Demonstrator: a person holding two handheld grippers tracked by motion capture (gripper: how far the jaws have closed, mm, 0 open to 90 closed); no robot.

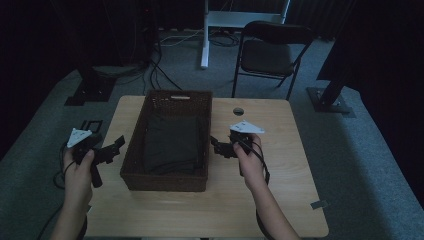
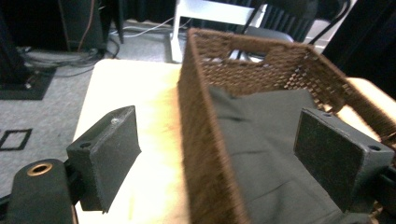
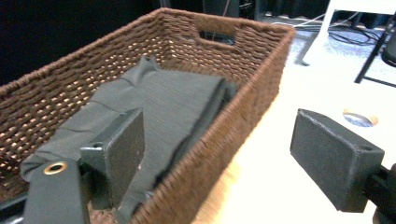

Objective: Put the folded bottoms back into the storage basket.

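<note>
Wicker basket [image 1: 170,102] is noted mid-table, with dark folded cloth [image 1: 172,145] laid inside. Left gripper [image 1: 116,145] and right gripper [image 1: 216,145] are held just beside opposite walls, jaws spread, nothing grasped. Cloth is judged untouched; lifting remains.

Basket [image 1: 170,102] on table [image 1: 280,200], left of centre, long axis running away from person; folded cloth [image 1: 172,145] inside basket; left gripper [image 1: 116,146] just beside basket's left wall; right gripper [image 1: 216,146] just beside right wall; hole [image 1: 238,111] in tabletop behind right gripper; chair [image 1: 270,52] on floor beyond table.
</note>
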